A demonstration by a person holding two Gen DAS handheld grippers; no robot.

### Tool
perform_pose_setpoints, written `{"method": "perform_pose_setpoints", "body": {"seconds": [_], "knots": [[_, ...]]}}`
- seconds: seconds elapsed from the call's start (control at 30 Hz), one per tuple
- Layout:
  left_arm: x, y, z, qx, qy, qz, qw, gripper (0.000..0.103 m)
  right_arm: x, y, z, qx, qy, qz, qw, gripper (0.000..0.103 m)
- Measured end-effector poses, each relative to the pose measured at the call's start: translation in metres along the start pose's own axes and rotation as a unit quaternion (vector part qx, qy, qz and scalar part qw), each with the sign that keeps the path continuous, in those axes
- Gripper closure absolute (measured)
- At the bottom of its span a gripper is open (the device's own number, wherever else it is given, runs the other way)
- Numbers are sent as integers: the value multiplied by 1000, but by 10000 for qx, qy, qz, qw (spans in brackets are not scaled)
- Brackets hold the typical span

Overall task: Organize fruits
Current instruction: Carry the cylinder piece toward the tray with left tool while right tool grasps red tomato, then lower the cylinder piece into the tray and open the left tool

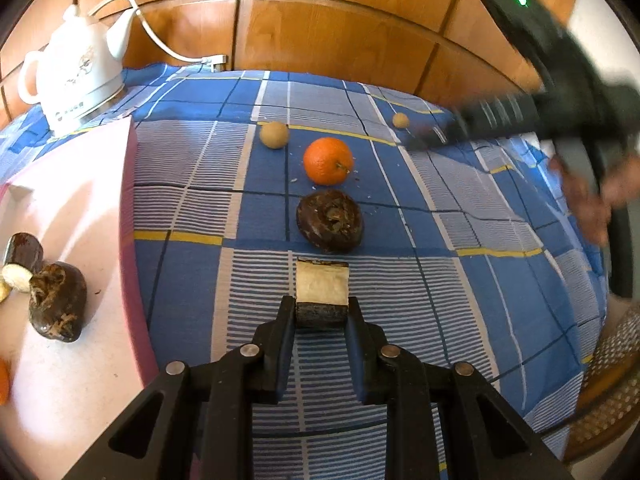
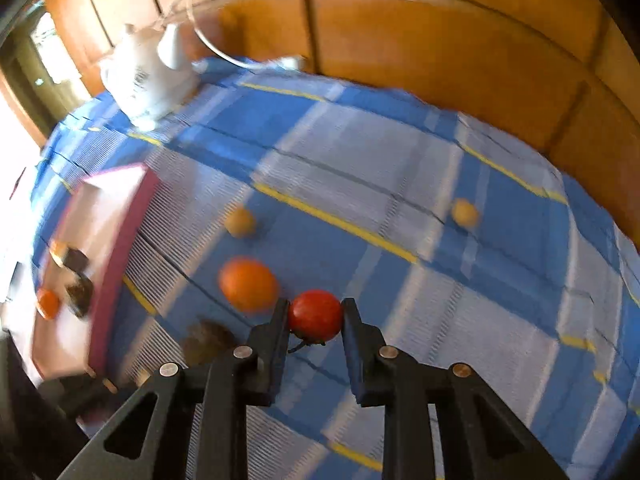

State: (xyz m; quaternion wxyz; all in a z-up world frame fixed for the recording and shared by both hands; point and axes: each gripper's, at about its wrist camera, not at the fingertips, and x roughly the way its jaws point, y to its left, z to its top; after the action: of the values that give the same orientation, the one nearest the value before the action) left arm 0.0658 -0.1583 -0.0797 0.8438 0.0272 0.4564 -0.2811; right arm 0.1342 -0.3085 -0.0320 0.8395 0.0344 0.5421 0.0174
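Observation:
My left gripper (image 1: 321, 307) is shut on a cut chunk with dark skin and a pale face (image 1: 322, 292), just above the checked blue cloth (image 1: 400, 300). Ahead of it lie a dark brown round fruit (image 1: 330, 221), an orange (image 1: 328, 161) and two small tan fruits (image 1: 274, 135) (image 1: 400, 120). My right gripper (image 2: 315, 312) is shut on a red tomato (image 2: 315, 315), held above the cloth; it shows blurred at the right of the left wrist view (image 1: 424, 136). The orange (image 2: 248, 285) and tan fruits (image 2: 239, 222) (image 2: 465, 213) lie beyond it.
A pink-rimmed white tray (image 1: 72, 208) on the left holds a dark fruit (image 1: 58, 300), cut pieces (image 1: 22, 260) and an orange piece (image 1: 3, 382); it also shows in the right wrist view (image 2: 116, 216). A white kettle (image 1: 76, 76) with cord stands at back left. Wooden panels (image 1: 320, 32) line the back.

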Motion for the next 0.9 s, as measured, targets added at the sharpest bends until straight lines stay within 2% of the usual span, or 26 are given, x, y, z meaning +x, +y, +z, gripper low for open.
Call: {"method": "perform_pose_setpoints", "body": {"seconds": [0.1, 0.27, 0.57, 0.73, 0.9], "knots": [[-9, 2, 3, -12, -87, 5, 10000, 79, 6, -15, -22, 95, 213, -135, 9996, 78], [-29, 10, 13, -188, -246, 24, 9995, 79, 23, -28, -45, 283, 381, -68, 9989, 78], [-63, 55, 32, -725, -596, 441, 9946, 79, 27, -35, -47, 438, 424, 228, 9979, 77], [-72, 93, 38, -1120, -602, 672, 9896, 79, 28, -32, -48, 345, 441, 145, 9983, 77], [-78, 124, 49, -1294, -652, 958, 9848, 79, 30, -26, -45, 253, 462, 58, 9986, 77]]}}
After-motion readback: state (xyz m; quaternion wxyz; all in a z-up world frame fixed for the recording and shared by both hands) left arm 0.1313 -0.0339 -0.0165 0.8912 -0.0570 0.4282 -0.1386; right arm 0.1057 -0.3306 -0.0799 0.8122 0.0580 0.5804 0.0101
